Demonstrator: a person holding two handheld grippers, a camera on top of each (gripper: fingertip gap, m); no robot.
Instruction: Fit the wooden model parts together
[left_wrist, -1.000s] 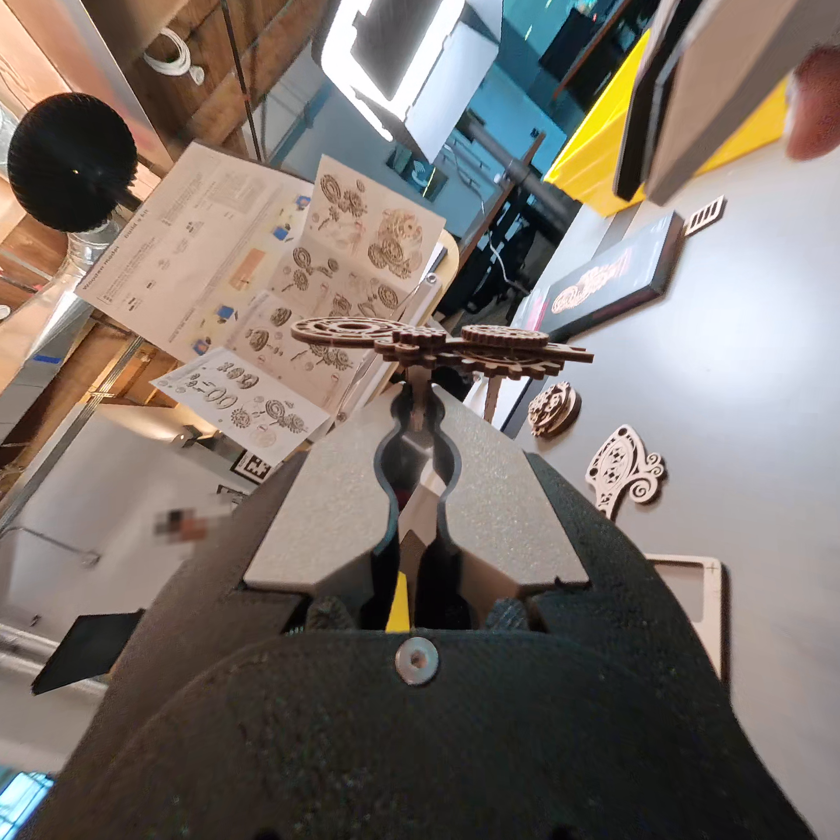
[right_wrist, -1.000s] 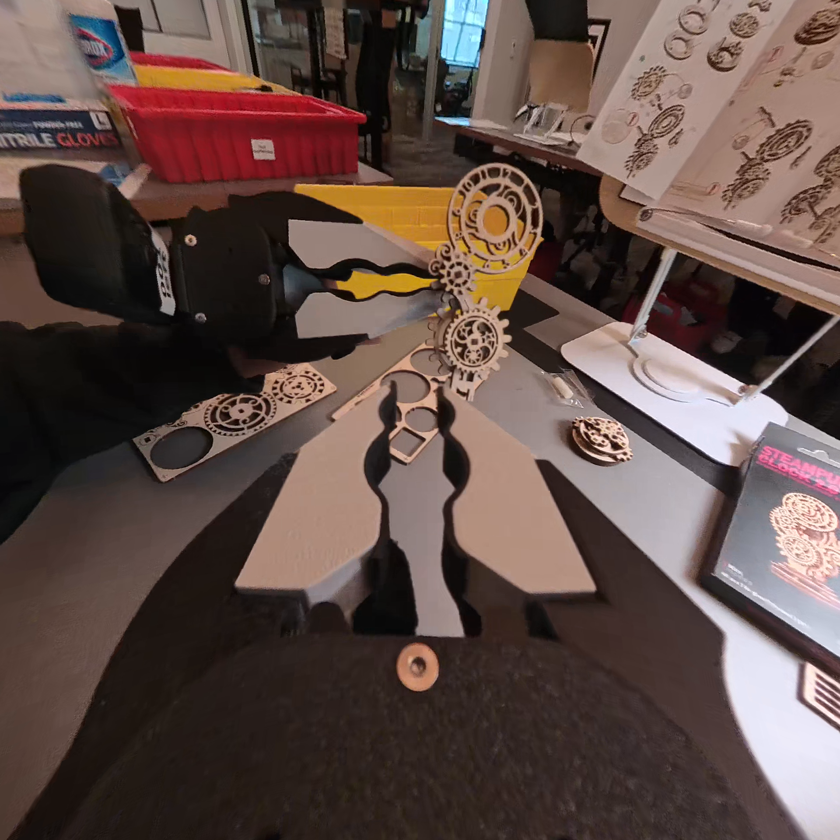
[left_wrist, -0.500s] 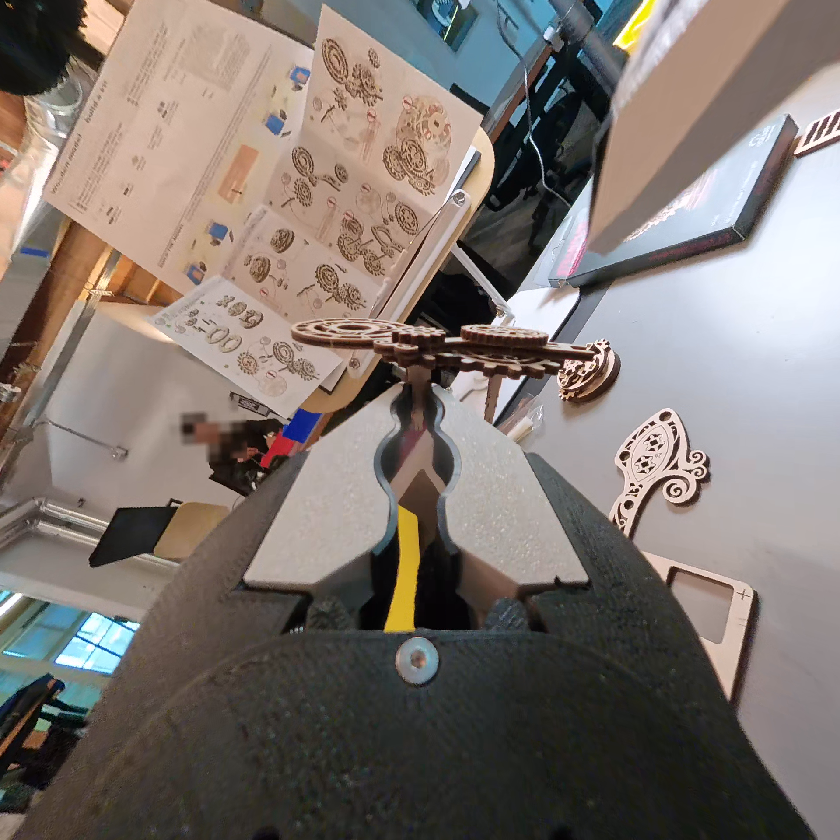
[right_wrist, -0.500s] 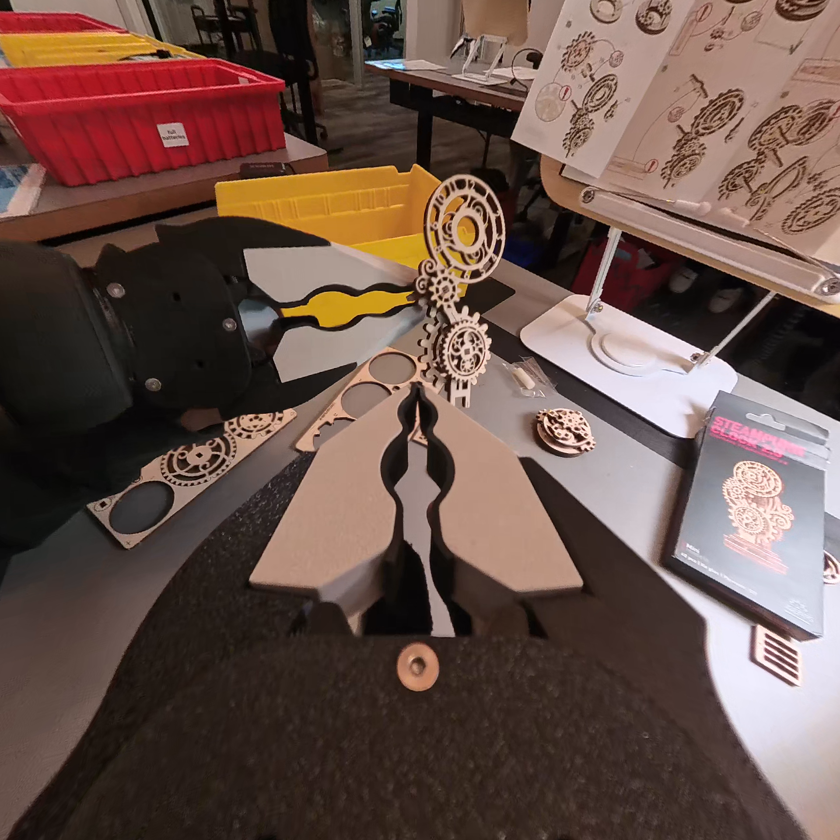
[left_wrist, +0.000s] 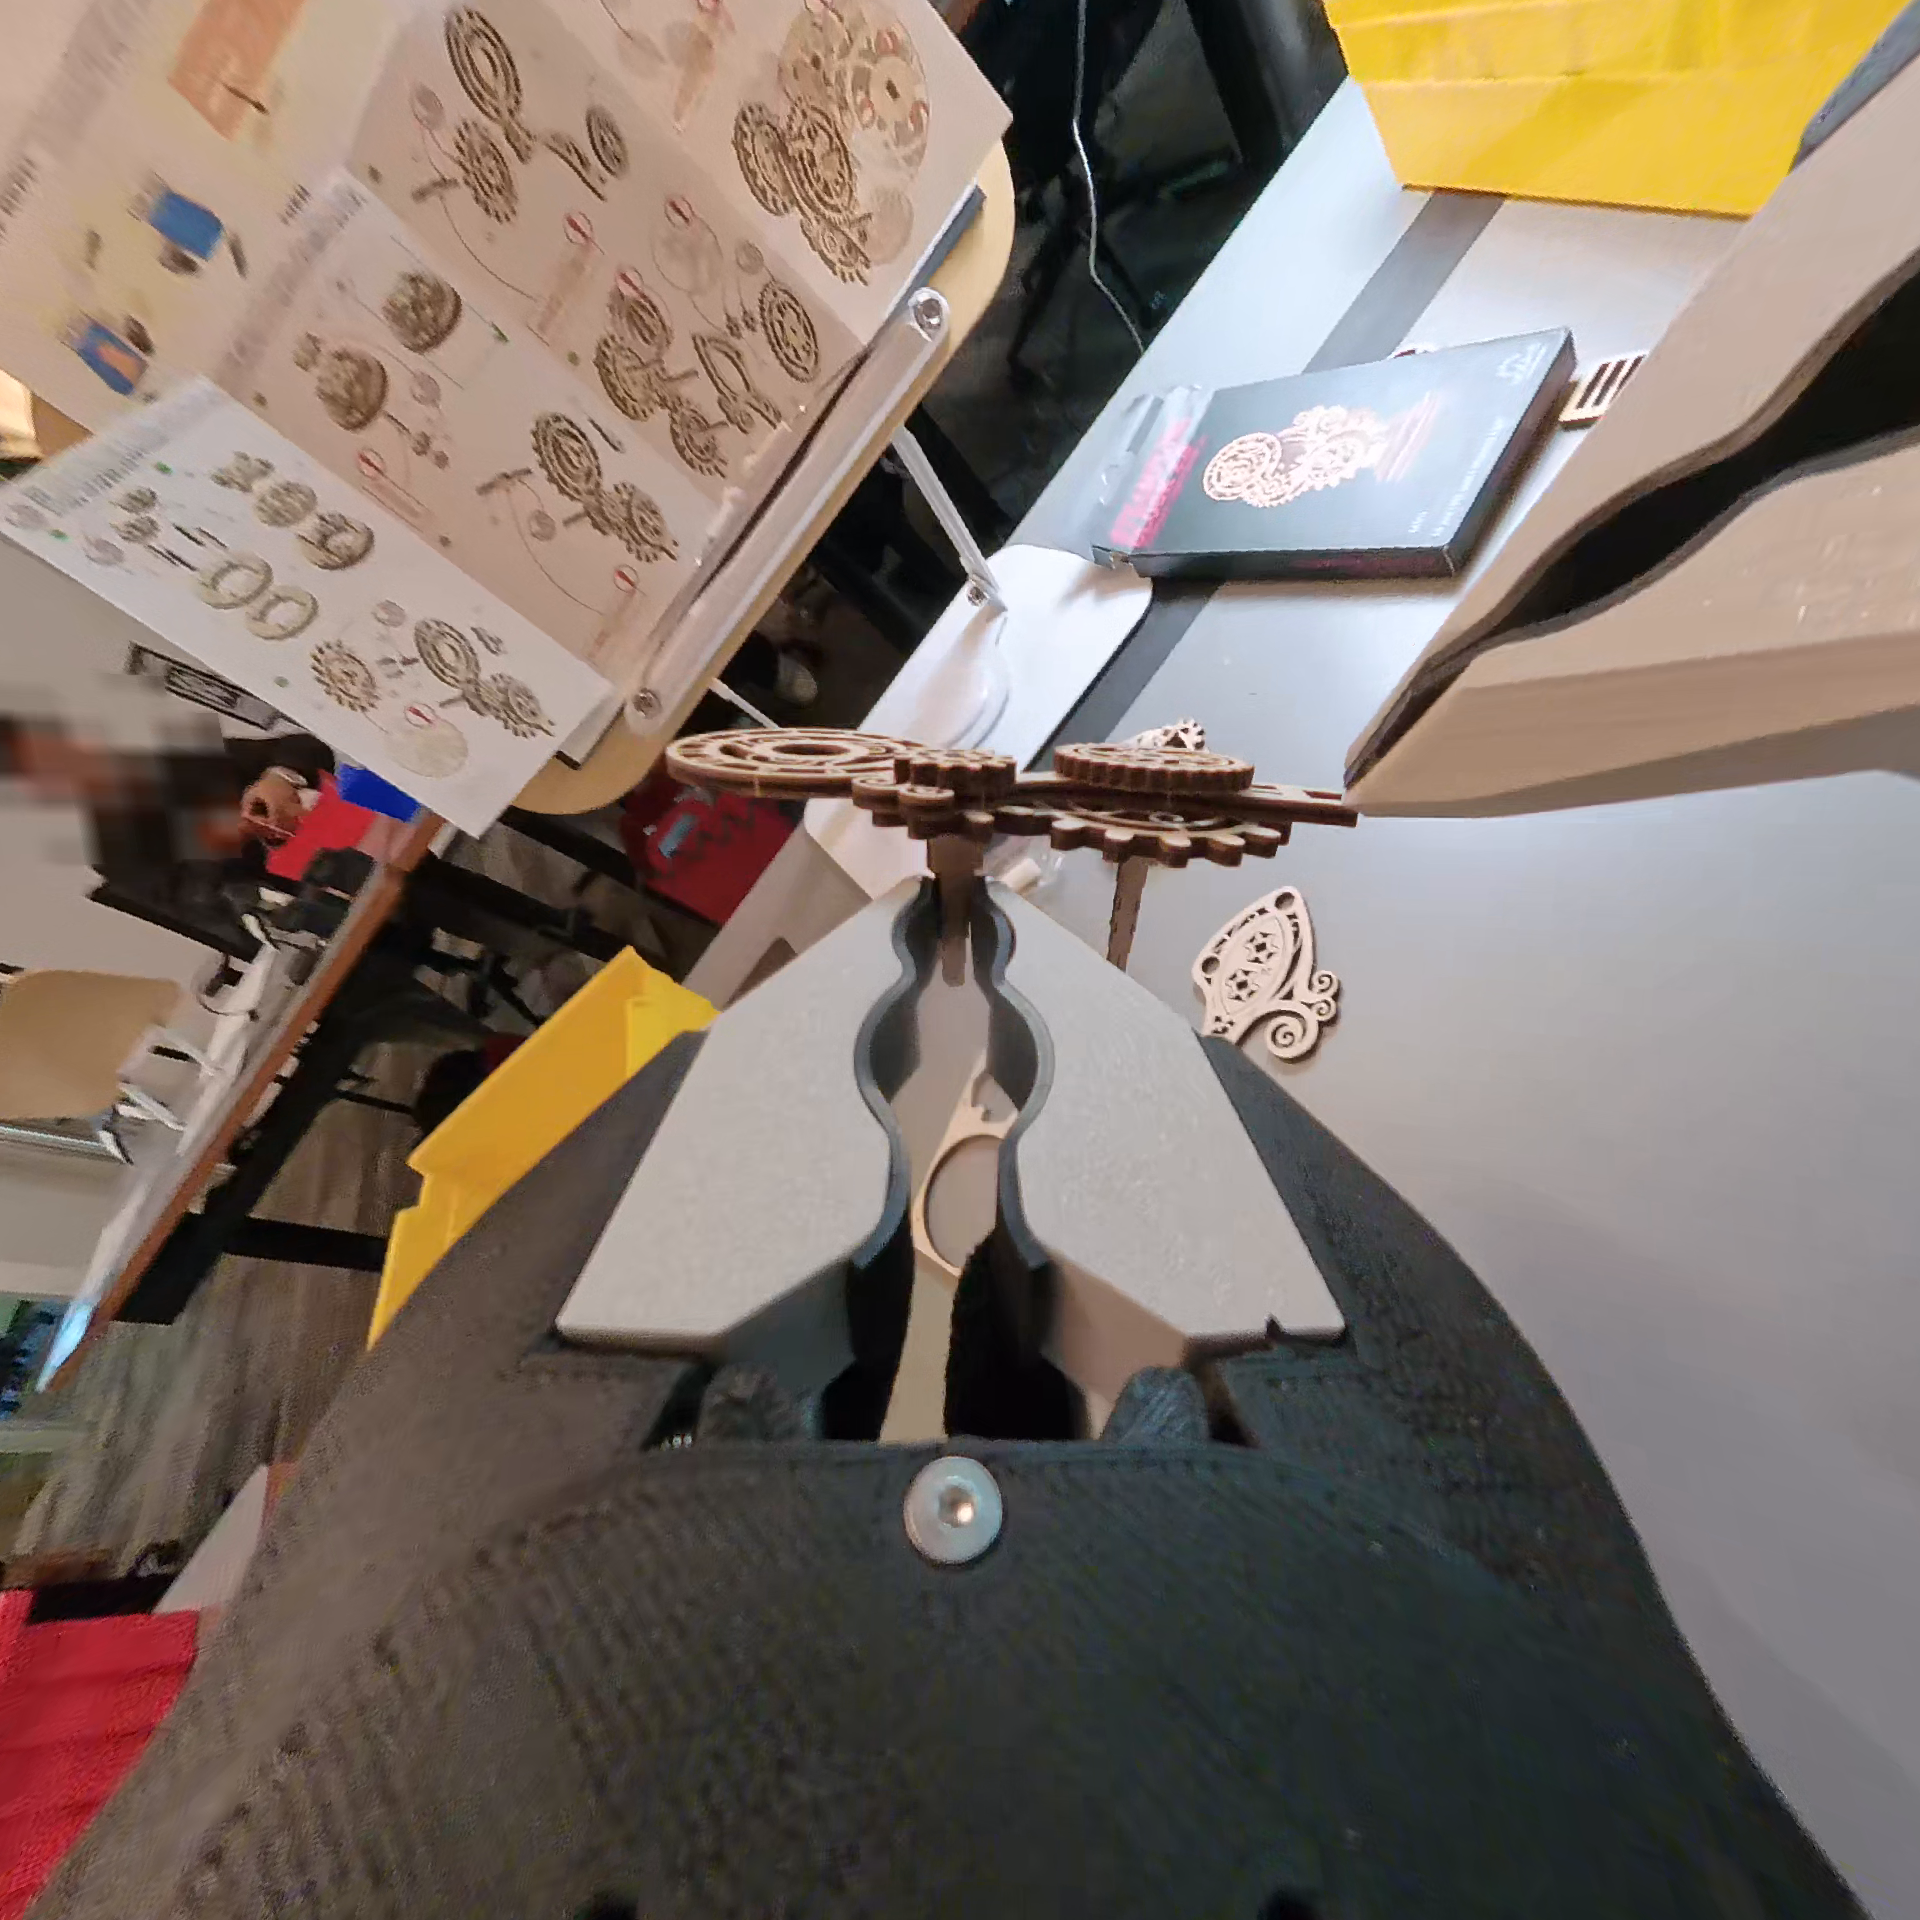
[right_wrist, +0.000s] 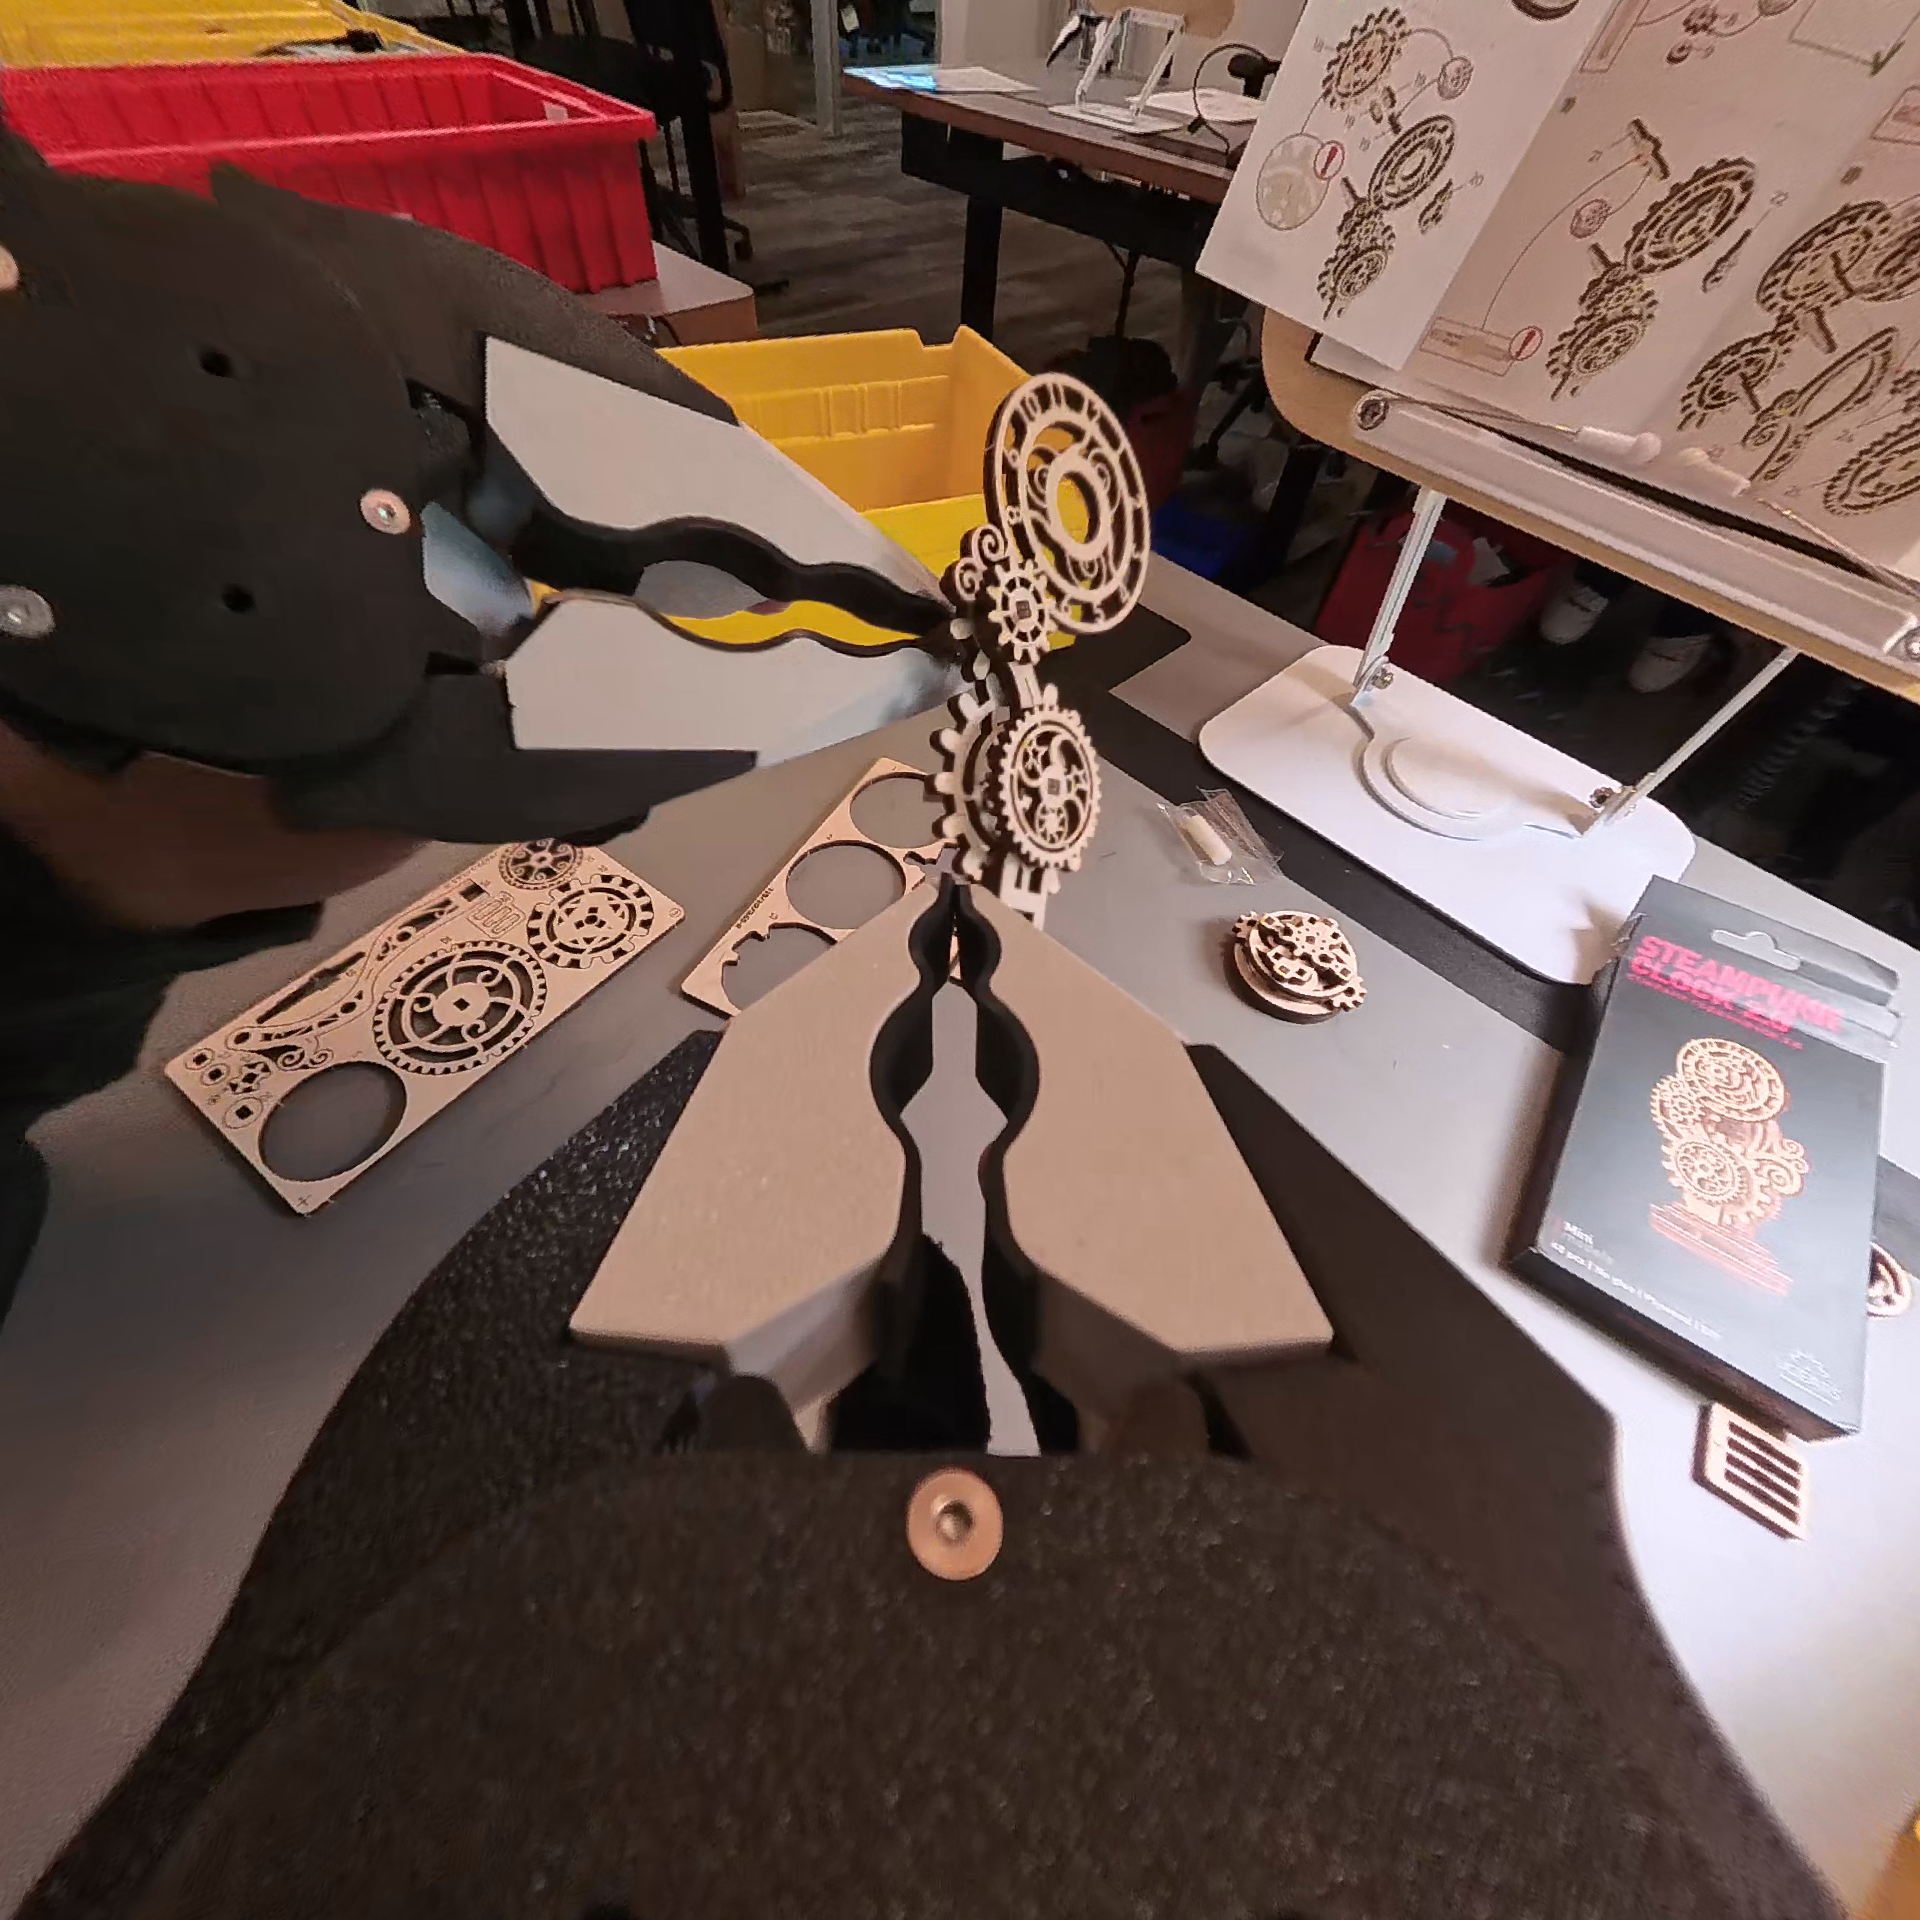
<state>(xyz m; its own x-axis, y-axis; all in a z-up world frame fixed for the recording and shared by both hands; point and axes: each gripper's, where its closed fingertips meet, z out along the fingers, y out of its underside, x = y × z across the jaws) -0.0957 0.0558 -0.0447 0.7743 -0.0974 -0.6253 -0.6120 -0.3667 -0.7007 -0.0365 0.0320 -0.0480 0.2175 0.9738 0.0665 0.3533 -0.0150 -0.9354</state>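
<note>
Left wrist view: left tongs (left_wrist: 958, 902) clenched on a thin peg under the wooden gear assembly (left_wrist: 997, 795), seen edge-on, held in air above grey surface (left_wrist: 1558, 1143). Right tongs (left_wrist: 1361, 774) enter from right, tips touching the assembly's end; can't tell from here if gripping. Only this view shows the scroll-cut wooden piece (left_wrist: 1268, 971) lying beyond the tongs.

Right wrist view: assembly (right_wrist: 1044, 644) face-on, upright, large ring on top, gears below. Left tongs (right_wrist: 951, 623) pinch it from the left at mid-height. Right tongs (right_wrist: 951, 902) nearly closed on its bottom tab. Only here: two punched-out part sheets (right_wrist: 416, 997), (right_wrist: 821, 894) on surface, small gear stack (right_wrist: 1297, 966), plastic bag with peg (right_wrist: 1216, 836), slatted piece (right_wrist: 1754, 1475). Black box (right_wrist: 1704, 1153) right, instruction sheets on stand (right_wrist: 1621, 208), yellow bin (right_wrist: 862, 416) behind.
</note>
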